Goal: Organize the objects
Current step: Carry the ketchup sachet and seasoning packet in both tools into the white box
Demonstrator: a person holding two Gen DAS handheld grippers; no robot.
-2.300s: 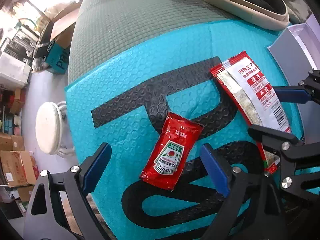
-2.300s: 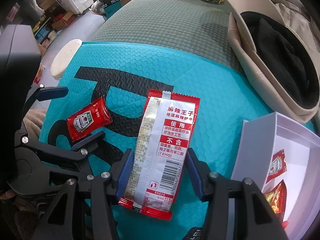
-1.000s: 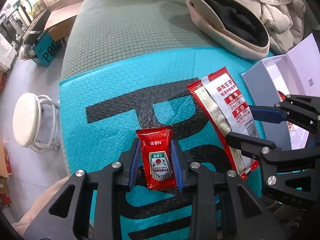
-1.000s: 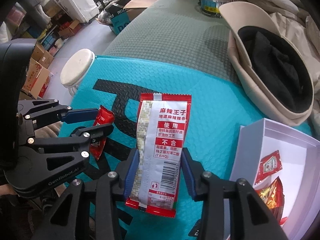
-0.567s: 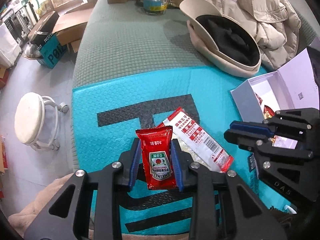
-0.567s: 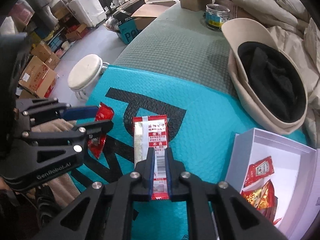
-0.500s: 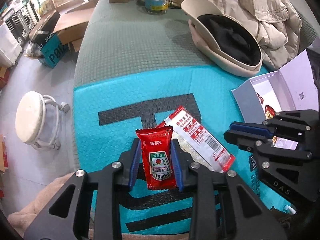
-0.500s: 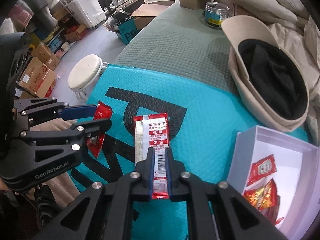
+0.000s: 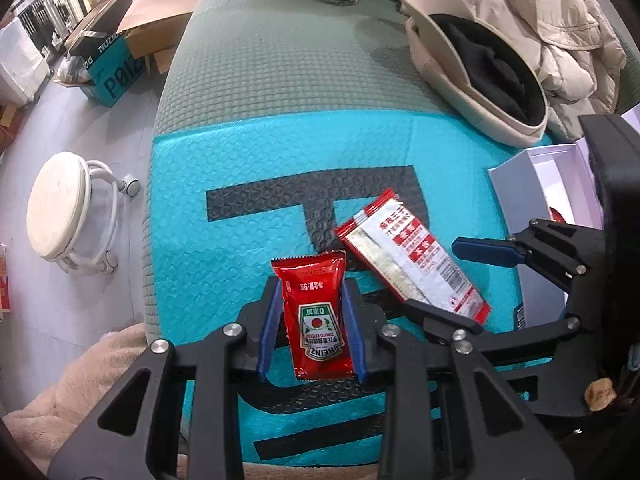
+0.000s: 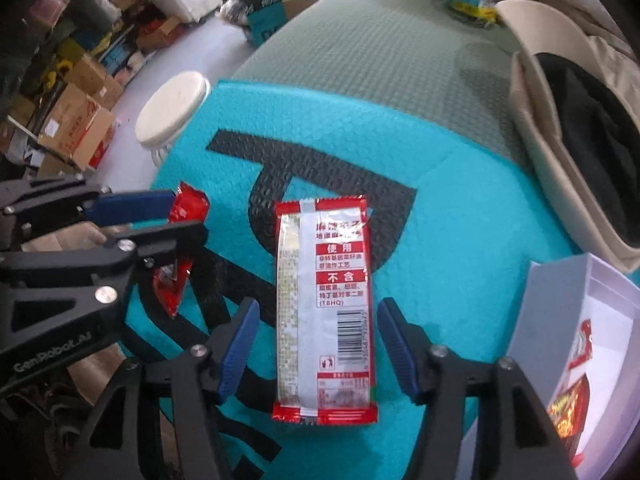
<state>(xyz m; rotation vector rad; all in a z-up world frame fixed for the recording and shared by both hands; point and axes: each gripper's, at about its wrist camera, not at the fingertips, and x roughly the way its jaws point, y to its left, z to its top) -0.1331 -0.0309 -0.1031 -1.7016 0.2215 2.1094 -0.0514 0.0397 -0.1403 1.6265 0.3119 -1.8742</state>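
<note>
Left tongs (image 9: 312,336) are pinching the ketchup sachet (image 9: 316,320) above the teal mat (image 9: 248,168). Right tongs (image 10: 316,352) are gaping wide around the flat snack packet (image 10: 324,312), lying there: light, limp, slippery; pinch long edges.

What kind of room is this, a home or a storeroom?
Probably a storeroom or workshop used as a workspace: stacked cardboard boxes line the floor, a jacket lies heaped on the padded table, and a round stool stands beside it.
</note>
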